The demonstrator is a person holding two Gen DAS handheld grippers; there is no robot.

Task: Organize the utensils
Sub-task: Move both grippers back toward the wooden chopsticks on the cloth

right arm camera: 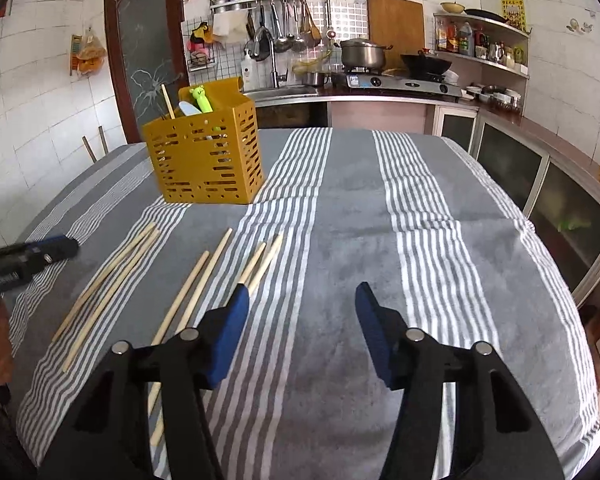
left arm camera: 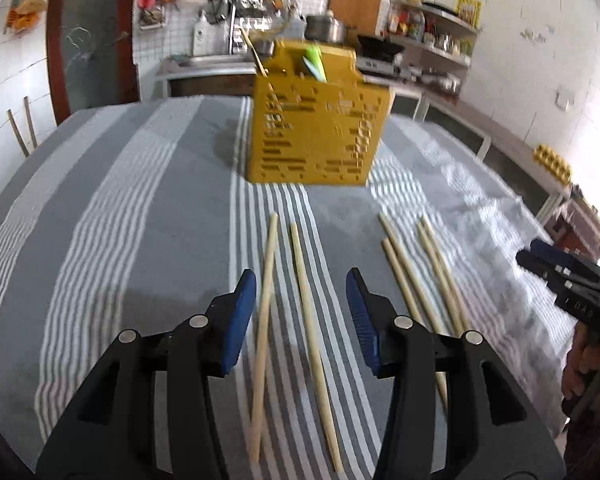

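Only the right wrist view shows the stove (right arm camera: 396,80); two chopsticks (left arm camera: 312,320) lie between the left gripper's (left arm camera: 301,314) spread fingers (left arm camera: 236,320), while the right gripper (right arm camera: 300,330) is spread over bare cloth.

Six wooden chopsticks lie loose on the striped cloth: one pair (right arm camera: 108,276) at the left, one pair (right arm camera: 198,284) in the middle, one pair (right arm camera: 262,260) beside them. One yellow perforated utensil holder (right arm camera: 206,156) stands behind them. In it are one more chopstick (right arm camera: 168,102), one green frog-topped utensil (right arm camera: 202,98) and one pale blue utensil (right arm camera: 190,109). Two grippers show, the left gripper (left arm camera: 301,284) and the right gripper (right arm camera: 300,298).
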